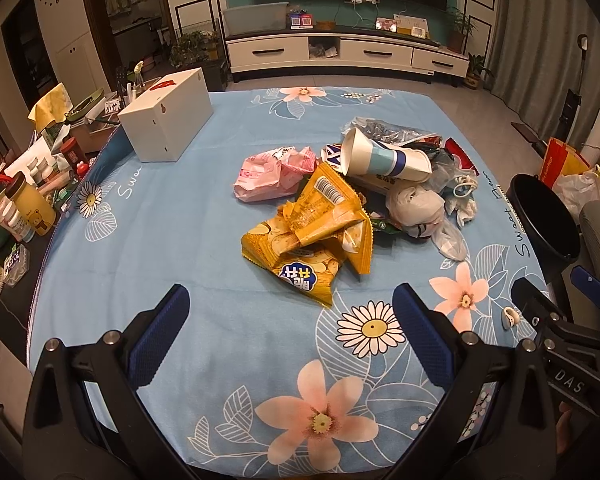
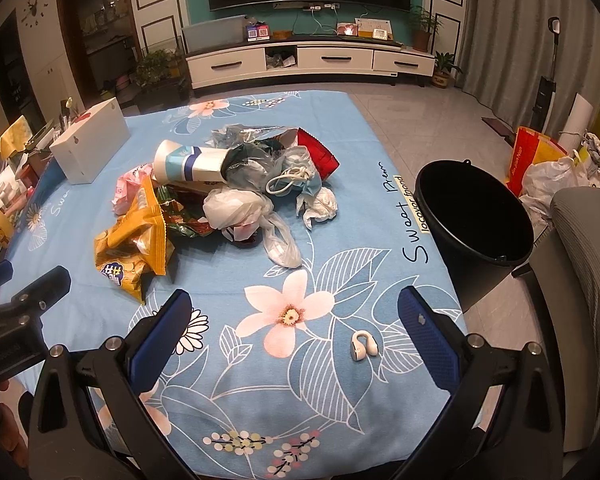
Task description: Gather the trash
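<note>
I have the table under its light-blue flowered cloth (image 1: 148, 264) filling both wrist views, with nothing collected yet by the look of it. Off the cloth's edge at my three o'clock stands the black round plastic bucket (image 2: 474, 216), mouth open and dark inside; I judge that is where the trash belongs.

The heap of trash (image 1: 352, 196) lies at twelve o'clock from the left gripper (image 1: 290, 320), mid-table and well apart from both tools. Nearest me in it is the crumpled yellow foil snack bag (image 1: 308, 240), light, crackly and probably slick; I would pinch a folded corner or the crimped seam rather than the flat face. Behind it at one o'clock the white-and-blue paper cup (image 1: 384, 158) lies on its side, stiff but easily crushed, so the rim is the place to take it. The white thin plastic bag (image 2: 236, 208) is limp and will trail; a bunched knot suits best.

Both tools are spread wide and hold nothing. The right gripper (image 2: 296, 322) hovers over the cloth, and a small white ear-clip earbud (image 2: 364, 346) lies between its fingers at about one o'clock, untouched.
</note>
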Demonstrator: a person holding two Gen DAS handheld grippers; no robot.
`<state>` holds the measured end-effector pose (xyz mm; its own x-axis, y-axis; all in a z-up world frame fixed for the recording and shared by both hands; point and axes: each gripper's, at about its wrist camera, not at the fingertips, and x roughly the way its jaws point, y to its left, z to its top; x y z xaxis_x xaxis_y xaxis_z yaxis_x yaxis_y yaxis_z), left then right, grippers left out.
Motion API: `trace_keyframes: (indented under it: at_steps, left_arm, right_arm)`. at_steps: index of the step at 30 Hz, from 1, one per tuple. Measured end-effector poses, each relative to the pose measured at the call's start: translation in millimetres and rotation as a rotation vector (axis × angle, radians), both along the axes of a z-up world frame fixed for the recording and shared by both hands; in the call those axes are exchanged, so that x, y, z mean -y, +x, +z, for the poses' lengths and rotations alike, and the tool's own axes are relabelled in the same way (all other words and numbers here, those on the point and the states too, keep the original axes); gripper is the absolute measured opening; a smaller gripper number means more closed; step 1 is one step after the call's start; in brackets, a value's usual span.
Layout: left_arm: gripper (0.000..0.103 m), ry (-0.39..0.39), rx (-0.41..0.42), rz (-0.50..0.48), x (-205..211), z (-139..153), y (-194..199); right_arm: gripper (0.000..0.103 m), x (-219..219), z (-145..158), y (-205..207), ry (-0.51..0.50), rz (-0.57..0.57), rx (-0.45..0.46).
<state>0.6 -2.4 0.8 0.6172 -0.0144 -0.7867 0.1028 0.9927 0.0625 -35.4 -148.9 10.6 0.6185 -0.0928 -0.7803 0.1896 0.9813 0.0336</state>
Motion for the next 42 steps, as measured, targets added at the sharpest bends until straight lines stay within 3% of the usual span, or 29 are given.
trace_keyframes:
  at_steps: [42]
  left_arm:
    - [0.101,0.004,-0.008,-0.003,2.2,-5.8,0.3]
  right_arm:
    - [0.101,3.3,-4.7,1.0,0.020,-0.002,-0.006]
